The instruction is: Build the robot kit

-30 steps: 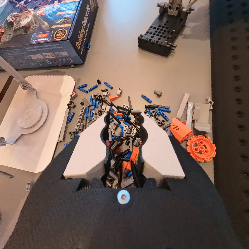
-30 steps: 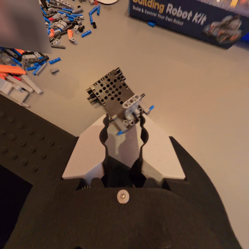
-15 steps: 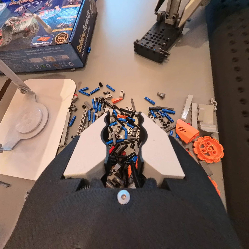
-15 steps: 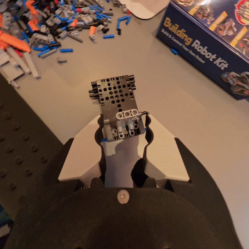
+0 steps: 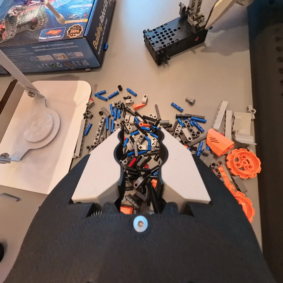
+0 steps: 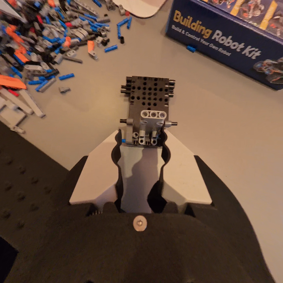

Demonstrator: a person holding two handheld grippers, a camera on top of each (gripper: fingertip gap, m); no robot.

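Grey tabletop [image 5: 134, 65] carries everything you work over, with a dark studded mat [image 5: 268, 137] along its right edge. Your left gripper [image 5: 140, 130] hovers with jaws apart, empty, above the heap of small blue, black and grey parts [image 5: 142, 137]; orange gears [image 5: 243, 163] lie right of it, a white stand base [image 5: 46, 137] left. Your right gripper [image 6: 141, 133] has its jaws around the near end of the black perforated block [image 6: 149, 93]; whether they clamp it you cannot tell. Bare table lies between block and blue box [image 6: 229, 35], far right.
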